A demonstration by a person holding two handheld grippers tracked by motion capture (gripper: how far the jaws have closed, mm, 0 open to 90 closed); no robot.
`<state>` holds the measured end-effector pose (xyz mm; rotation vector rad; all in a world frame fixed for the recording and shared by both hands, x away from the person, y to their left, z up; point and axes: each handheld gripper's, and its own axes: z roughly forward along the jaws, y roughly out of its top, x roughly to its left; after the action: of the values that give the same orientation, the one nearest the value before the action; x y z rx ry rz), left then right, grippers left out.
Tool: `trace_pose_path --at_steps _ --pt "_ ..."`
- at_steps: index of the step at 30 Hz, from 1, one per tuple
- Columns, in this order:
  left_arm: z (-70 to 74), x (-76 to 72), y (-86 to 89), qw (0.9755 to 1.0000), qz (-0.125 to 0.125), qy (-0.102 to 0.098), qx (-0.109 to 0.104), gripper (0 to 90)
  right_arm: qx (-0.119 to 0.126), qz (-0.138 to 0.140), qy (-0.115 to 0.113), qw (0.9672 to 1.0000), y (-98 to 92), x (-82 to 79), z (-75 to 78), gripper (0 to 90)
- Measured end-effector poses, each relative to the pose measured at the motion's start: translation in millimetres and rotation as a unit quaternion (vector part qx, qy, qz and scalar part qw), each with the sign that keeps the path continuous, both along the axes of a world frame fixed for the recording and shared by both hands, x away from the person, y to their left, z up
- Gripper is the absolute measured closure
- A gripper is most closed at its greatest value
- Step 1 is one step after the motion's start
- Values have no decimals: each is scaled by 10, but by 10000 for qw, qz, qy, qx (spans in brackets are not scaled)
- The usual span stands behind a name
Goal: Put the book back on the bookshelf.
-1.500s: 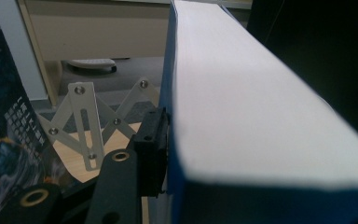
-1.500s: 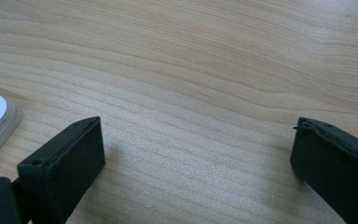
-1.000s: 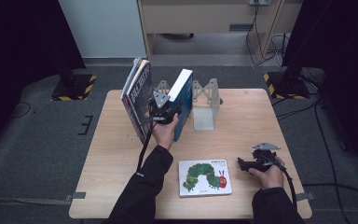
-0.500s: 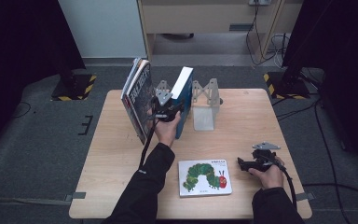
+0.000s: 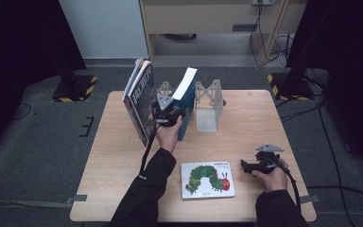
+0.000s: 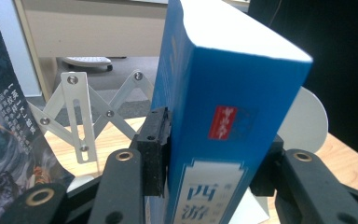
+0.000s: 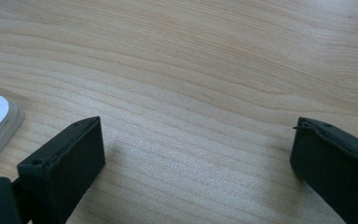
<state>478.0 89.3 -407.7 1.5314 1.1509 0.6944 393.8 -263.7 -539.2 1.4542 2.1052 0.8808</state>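
Worry here is the blue book (image 6: 223, 121), clamped upright by the left gripper (image 5: 168, 115) fingers beside the white rack (image 5: 208, 106), tipping into the leaning books (image 5: 139, 97) if released; right gripper (image 5: 253, 166) fingers gape wide over the counter (image 5: 264, 113).

The left gripper (image 5: 169, 115) is raised at the far centre, jaws clamped. The right gripper (image 5: 251, 166) rests low at near right, jaws wide apart.

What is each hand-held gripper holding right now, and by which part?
The left hand-held gripper clamps the upright thick blue book across its spine edge, low down. The right hand-held gripper is open and holds nothing.
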Motion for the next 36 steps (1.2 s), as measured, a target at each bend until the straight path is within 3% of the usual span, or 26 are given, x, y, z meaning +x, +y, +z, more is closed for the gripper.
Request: trace_pose_path --at_steps 9,20,24,36 --pt "24 47 -36 10000 39 -22 -33 561 4 22 6 10000 1 2 0 33" --pt "-53 -123 51 10000 -48 -72 24 559 -1 18 7 10000 4 -2 1 34" --pt "-28 -115 16 9998 0 -62 181 581 0 19 7 10000 4 -1 1 33" --pt "20 2 -106 9997 158 117 116 584 2 28 10 10000 5 4 1 32"
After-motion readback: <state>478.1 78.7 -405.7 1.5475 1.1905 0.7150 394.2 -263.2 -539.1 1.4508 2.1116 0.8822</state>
